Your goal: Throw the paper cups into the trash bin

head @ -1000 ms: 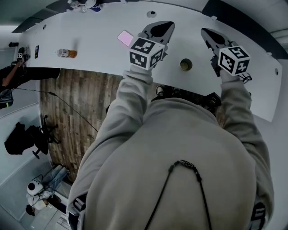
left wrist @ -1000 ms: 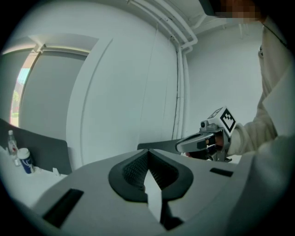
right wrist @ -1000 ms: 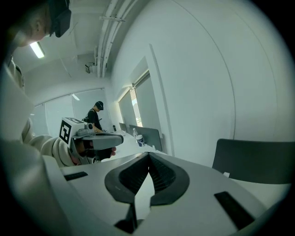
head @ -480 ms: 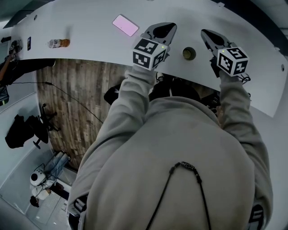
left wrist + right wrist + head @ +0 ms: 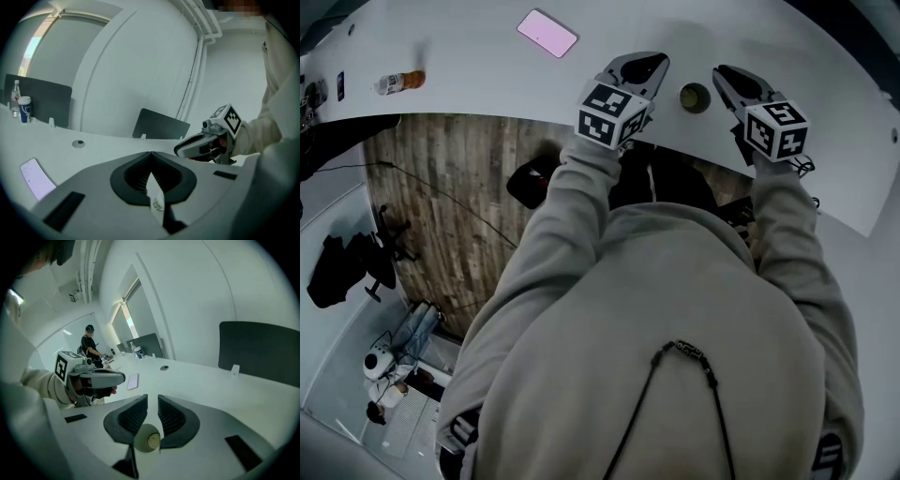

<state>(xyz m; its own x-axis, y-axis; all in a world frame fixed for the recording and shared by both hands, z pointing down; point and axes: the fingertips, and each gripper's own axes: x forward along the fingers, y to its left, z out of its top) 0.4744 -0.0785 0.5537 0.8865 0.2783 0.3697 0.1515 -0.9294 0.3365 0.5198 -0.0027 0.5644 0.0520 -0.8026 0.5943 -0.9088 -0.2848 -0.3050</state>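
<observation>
Left gripper (image 5: 150,157): my fingers are pressed together at the tips. A thin white sliver with small print shows low in the slit, and I cannot tell what it is.
Right gripper (image 5: 152,400): my fingers are opening, with a narrow gap between them, and the pads press on nothing.
Paper cup (image 5: 695,97): upright, mouth up, on the white table (image 5: 469,47) near its front edge. In the head view it stands between my two grippers. In the right gripper view its open mouth shows low in the gap between my fingers.
Phone (image 5: 547,33): flat on the table, left of my left gripper.
Bottle (image 5: 398,82): on the table, far to the left, well apart from the cup.
</observation>
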